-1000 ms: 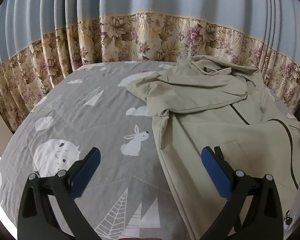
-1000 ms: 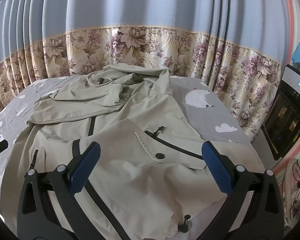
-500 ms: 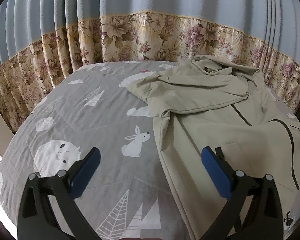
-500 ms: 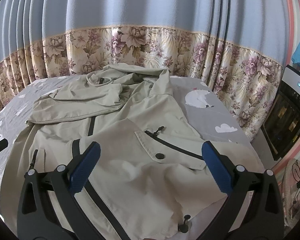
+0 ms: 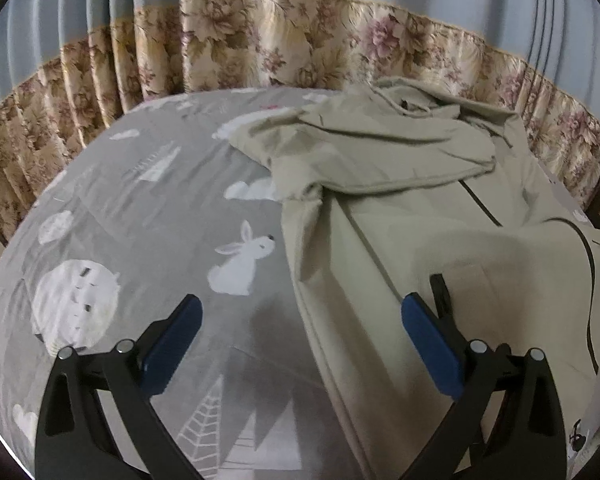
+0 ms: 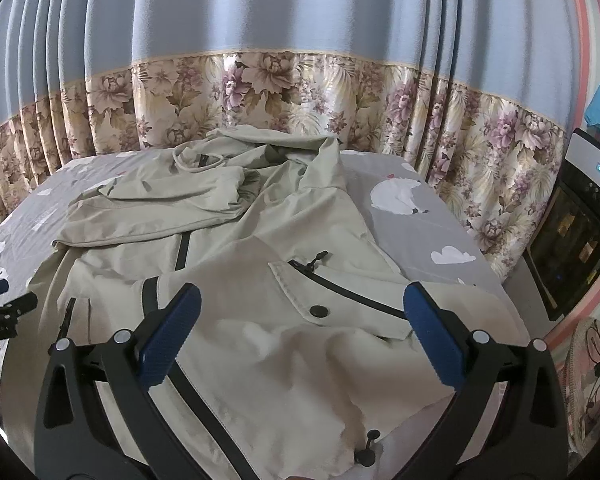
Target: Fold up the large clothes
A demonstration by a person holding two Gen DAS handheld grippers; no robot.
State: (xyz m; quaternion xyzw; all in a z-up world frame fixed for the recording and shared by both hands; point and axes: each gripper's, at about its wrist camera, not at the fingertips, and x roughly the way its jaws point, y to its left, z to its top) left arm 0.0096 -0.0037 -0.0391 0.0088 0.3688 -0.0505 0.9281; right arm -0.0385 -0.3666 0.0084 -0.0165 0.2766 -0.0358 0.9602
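Two grippers hang over a bed (image 5: 148, 216). Left gripper (image 5: 300, 320), jaws wide but closing with nothing between them, straddles the jacket's (image 5: 420, 208) left edge: one pad over grey sheet, the other over cloth. Right gripper (image 6: 300, 312), jaws spread and empty, hovers above the jacket's (image 6: 260, 240) hem. Farther off, sleeve and hood lie bunched near the curtain (image 6: 284, 80).

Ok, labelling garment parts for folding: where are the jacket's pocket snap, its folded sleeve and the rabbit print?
pocket snap (image 6: 319, 311), right wrist view, button centre
folded sleeve (image 5: 380, 160), left wrist view, mid-sleeve
rabbit print (image 5: 242, 262), left wrist view, body
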